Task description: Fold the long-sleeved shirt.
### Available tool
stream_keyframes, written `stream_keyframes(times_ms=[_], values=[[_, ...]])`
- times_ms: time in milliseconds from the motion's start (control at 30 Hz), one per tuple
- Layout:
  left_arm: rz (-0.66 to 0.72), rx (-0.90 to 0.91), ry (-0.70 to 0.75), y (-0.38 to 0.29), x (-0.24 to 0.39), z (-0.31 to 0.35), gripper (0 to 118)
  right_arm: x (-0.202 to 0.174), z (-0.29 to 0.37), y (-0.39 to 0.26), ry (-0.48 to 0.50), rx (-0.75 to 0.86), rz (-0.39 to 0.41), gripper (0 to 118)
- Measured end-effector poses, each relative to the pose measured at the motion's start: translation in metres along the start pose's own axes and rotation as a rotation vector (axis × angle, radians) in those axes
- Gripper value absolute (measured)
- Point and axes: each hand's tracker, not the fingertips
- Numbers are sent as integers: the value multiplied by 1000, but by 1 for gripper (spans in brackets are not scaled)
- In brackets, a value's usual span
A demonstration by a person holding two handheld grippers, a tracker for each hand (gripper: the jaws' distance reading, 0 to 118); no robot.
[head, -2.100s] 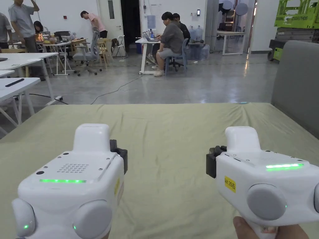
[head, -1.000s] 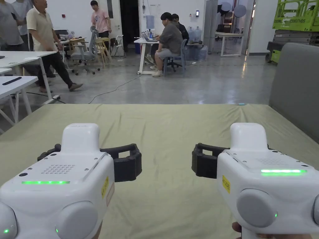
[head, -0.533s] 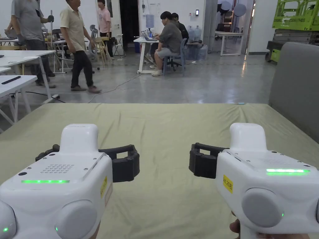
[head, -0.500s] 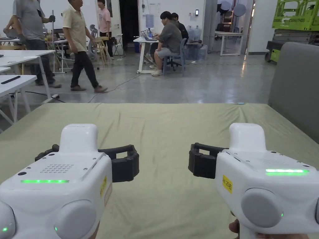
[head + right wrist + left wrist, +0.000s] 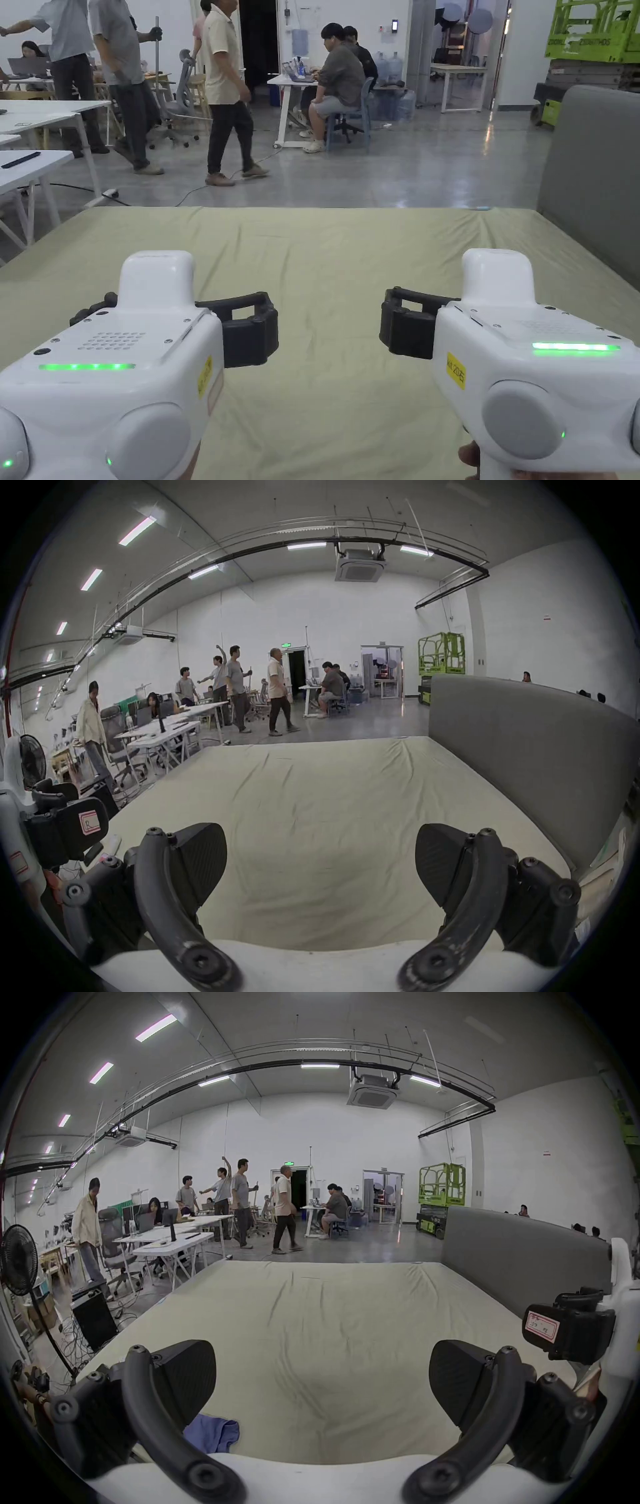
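I hold both grippers side by side, low over a bed with a pale green sheet (image 5: 325, 250). My left gripper (image 5: 175, 303) is open and empty; its jaws stand wide apart in the left gripper view (image 5: 322, 1373). My right gripper (image 5: 487, 297) is open and empty too, jaws spread in the right gripper view (image 5: 320, 857). A small piece of blue cloth (image 5: 213, 1433) lies at the near edge of the sheet, just beside my left gripper's left jaw. How much of that cloth there is stays hidden under the gripper.
A grey upholstered headboard (image 5: 594, 169) borders the bed on the right. Beyond the far edge lie an open concrete floor, white desks (image 5: 37, 162) at left, a walking person (image 5: 228, 94), seated people (image 5: 340, 81) and a green lift (image 5: 594, 37).
Both grippers went from shut about two seconds ago to open, and have held nearly still over the last second. A person in the background has walked to the right.
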Motion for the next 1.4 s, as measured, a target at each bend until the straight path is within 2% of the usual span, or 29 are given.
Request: stream_keyframes(times_ms=[1400], values=[[-8,-22,-16,-1,3,-7,118,4,-1,2,-30,-13,1,110]])
